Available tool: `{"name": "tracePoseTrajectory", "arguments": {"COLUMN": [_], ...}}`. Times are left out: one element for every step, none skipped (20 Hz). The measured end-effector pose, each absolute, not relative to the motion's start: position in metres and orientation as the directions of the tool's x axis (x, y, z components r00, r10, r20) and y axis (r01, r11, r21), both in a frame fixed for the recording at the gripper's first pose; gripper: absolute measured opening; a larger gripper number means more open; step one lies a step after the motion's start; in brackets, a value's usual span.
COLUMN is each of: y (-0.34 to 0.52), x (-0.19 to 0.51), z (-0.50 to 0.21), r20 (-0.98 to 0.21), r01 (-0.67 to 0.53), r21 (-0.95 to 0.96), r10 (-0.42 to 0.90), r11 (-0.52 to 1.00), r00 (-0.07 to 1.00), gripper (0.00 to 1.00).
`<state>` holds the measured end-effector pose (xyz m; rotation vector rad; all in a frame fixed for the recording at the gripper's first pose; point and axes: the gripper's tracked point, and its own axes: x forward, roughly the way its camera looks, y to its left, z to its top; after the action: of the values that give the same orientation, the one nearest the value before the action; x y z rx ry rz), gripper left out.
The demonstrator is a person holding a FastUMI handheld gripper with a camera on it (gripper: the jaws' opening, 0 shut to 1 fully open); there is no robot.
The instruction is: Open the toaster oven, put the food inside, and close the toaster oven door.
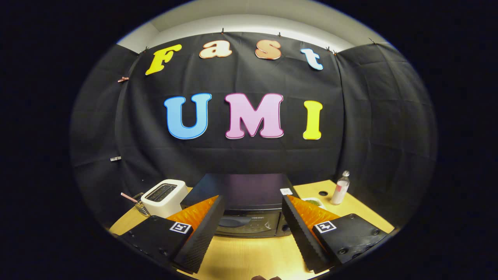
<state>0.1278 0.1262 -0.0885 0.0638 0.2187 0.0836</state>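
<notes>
Hand-held gripper: the hand-held gripper (253,233) hovers above the near part of the worktop with its two fingers spread wide and nothing between them.
Fingers: the fingers (204,233) slant inward toward the toaster oven, one on each side of its front, and touch nothing.
Toaster oven: the toaster oven (245,198) is a dark box standing on the worktop just ahead of the fingers, centred in the gap between them; its flat top faces up and its front panel with a window and controls faces the gripper. The door looks shut.
Food: a small plate with something green on it (314,202) lies on the worktop to the right of the toaster oven, just beyond the right finger; what the food is cannot be told.
Bottle: a small pale bottle (341,188) with a reddish label stands upright further right, near the plate and apart from the oven.
Toaster: a white slot toaster (164,197) stands left of the toaster oven, just beside it, beyond the left finger.
Worktop: the worktop (249,252) is light wood, with a bare stretch between the fingers and the oven front and a dark round hole (323,193) near the bottle.
</notes>
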Motion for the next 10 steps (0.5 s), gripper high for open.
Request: {"name": "tracePoseTrajectory", "arguments": {"y": [0.135, 0.142, 0.148, 0.154, 0.158, 0.161, 0.163, 0.165, 0.168, 0.168], "x": [0.134, 0.140, 0.148, 0.153, 0.160, 0.166, 0.171, 0.176, 0.181, 0.186], "z": [-0.102, -0.115, -0.126, -0.135, -0.143, -0.149, -0.158, -0.164, -0.168, -0.171], "r20": [-0.241, -0.268, -0.290, -0.305, -0.313, -0.315, -0.324, -0.337, -0.339, -0.338], "r01": [-0.085, -0.096, -0.107, -0.114, -0.115, -0.114, -0.105, -0.098, -0.088, -0.073], "r21": [0.061, 0.042, 0.027, 0.018, 0.013, 0.007, 0.003, 0.013, 0.030, 0.042], "r10": [0.097, 0.104, 0.110, 0.114, 0.114, 0.110, 0.101, 0.096, 0.093, 0.083], "r11": [0.995, 0.994, 0.994, 0.993, 0.993, 0.993, 0.994, 0.995, 0.996, 0.996], "r00": [0.966, 0.958, 0.951, 0.946, 0.943, 0.943, 0.941, 0.937, 0.936, 0.938], "gripper": [0.99, 0.99, 0.99, 0.99, 0.99, 0.99, 0.99, 0.99, 0.99, 0.99]}}
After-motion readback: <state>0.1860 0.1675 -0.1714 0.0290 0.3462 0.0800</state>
